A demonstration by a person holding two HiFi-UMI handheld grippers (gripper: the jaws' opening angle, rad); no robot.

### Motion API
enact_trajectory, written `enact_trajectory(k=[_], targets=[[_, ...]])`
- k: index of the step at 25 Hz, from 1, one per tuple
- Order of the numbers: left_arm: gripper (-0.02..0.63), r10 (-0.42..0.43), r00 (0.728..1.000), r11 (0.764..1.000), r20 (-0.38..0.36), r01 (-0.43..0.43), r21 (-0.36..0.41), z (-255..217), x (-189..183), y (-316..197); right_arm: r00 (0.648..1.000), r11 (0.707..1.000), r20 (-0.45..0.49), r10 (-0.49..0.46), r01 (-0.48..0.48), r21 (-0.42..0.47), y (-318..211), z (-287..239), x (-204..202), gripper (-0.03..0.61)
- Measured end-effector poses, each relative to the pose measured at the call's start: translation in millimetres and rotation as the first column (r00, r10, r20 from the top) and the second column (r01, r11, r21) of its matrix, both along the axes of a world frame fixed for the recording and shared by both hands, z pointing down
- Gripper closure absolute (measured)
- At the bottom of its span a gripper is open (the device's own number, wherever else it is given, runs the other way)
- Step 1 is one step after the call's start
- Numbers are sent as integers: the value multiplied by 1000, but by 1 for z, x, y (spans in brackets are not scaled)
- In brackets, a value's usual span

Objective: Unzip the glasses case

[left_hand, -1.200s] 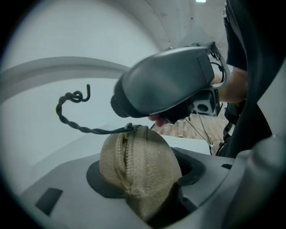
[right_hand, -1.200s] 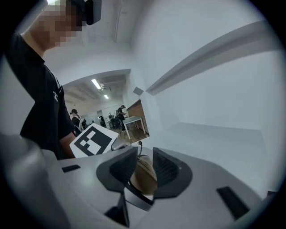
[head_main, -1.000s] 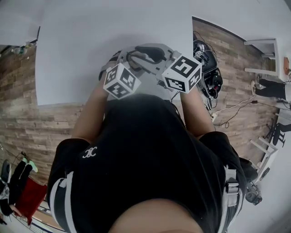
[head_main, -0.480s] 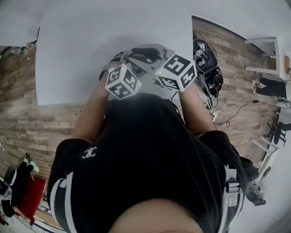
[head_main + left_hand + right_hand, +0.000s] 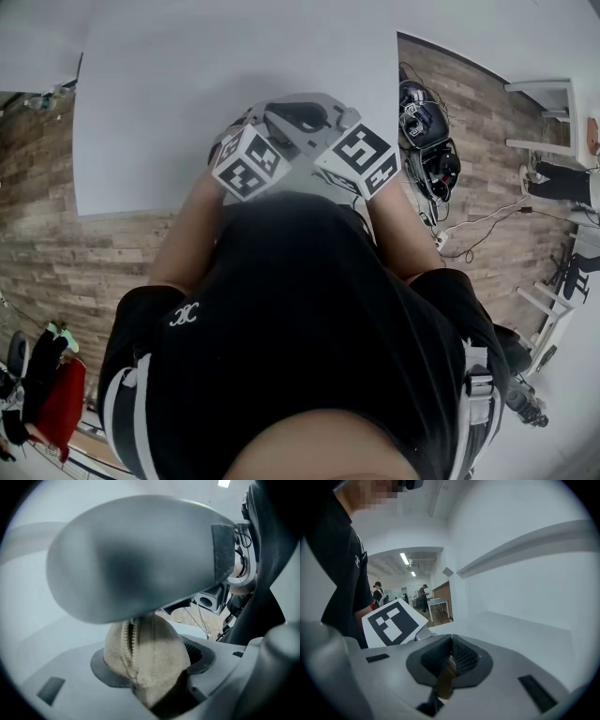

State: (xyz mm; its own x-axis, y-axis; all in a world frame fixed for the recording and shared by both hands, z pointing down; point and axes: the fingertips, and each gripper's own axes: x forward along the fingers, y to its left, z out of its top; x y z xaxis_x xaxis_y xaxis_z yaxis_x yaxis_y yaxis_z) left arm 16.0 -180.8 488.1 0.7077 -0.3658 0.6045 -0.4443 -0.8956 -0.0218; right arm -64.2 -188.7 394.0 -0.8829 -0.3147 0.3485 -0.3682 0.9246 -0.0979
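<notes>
The right gripper, its jaws having just closed, pinches a thin brown tab that pokes out below the ribbed pads. It is likely the zip pull of the glasses case, though the close, dim view leaves that uncertain. The left gripper is clamped part-way open around one rounded end of the beige fabric glasses case, with the zip teeth running up the side facing the camera. This split looks deliberate, judging by the task: one tool steadies the case so the other can draw the slider along without dragging the whole thing. Both tools meet at the case just in front of the person's chest, above the near edge of the white table. Only the left gripper view shows the case and its closed zip. Only the right gripper view shows the pinched tab, plus the left tool's marker cube just beside the case. The head view confirms the two cubes nearly touching over the case but hides the case and both sets of jaws beneath them.
</notes>
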Motion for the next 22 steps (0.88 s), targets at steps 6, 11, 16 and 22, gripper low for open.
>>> enact_trajectory(k=[6,11,16,22], targets=[[324,-37,999,999,-27,37,-13,-5,-8,-5,995,997,62,81,-80,-20,-11,-8,19,560],[324,-47,997,998,-63,45,-36,-8,-5,-10,982,986,90,166,-164,-33,-21,-9,25,560],[324,-69,994,997,-83,66,-43,-14,-8,-14,956,958,84,282,-276,-73,-33,1,48,560],[324,-59,993,997,-102,54,-51,-12,-3,-11,947,945,84,311,-298,-134,-35,12,60,560]])
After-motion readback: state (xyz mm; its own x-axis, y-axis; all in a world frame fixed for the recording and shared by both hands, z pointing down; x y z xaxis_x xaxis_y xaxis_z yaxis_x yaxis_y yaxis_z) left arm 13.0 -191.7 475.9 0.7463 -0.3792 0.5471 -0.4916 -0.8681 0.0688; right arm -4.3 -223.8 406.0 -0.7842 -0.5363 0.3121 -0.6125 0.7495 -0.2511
